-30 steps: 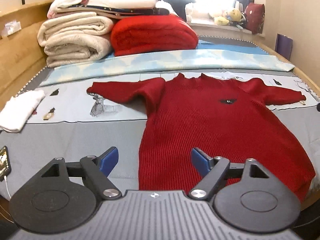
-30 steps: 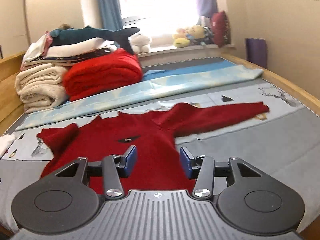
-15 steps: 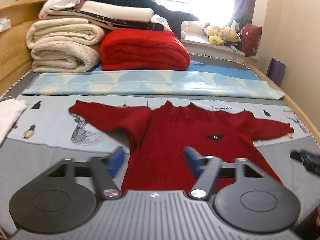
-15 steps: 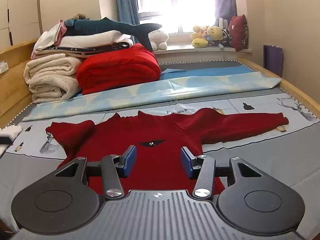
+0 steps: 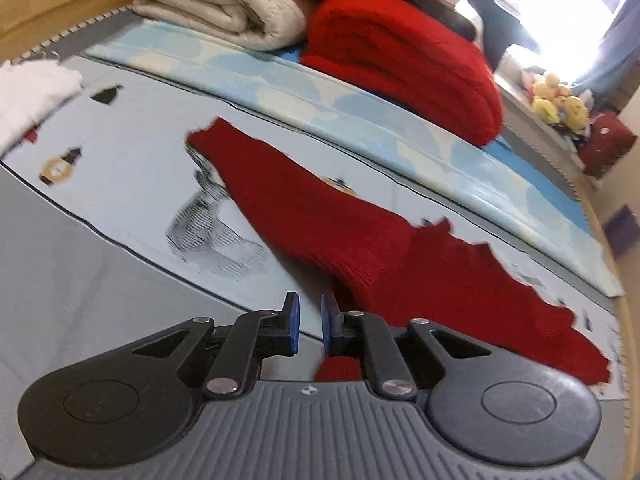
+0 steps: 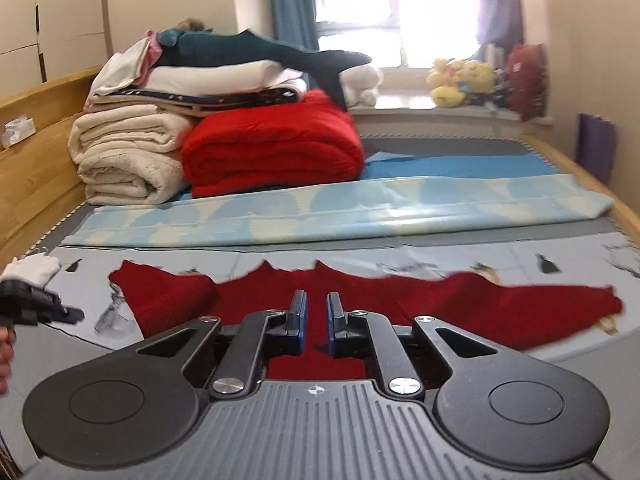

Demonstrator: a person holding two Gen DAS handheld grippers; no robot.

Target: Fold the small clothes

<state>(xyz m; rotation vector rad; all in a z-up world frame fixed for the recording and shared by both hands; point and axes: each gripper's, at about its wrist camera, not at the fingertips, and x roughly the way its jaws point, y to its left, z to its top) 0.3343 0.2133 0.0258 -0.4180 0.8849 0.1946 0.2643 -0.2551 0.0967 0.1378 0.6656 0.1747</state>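
the red sweater [image 6: 460, 300] lies spread flat on the bed [image 6: 580, 344], sleeves out to both sides, in front of the folded red blanket [image 6: 272, 148]. the left gripper [image 5: 307, 320], over the sweater's left armpit edge, has just been closing and its jaws are nearly together with nothing between them. the right gripper [image 6: 316, 320], above the sweater's chest, has likewise just closed on nothing.

The sweater [image 6: 460, 300] is deep red in a ribbed knit. Under it the bed sheet [image 6: 600, 344] is grey, with a pale blue panel printed in small black and tan figures. At the upper left of the frame sit a bright red blanket [image 6: 272, 148], cream blankets [image 6: 124, 160] and a teal shark plush [image 6: 248, 46]. Each hand-held gripper is black with blue pads [image 6: 303, 320].
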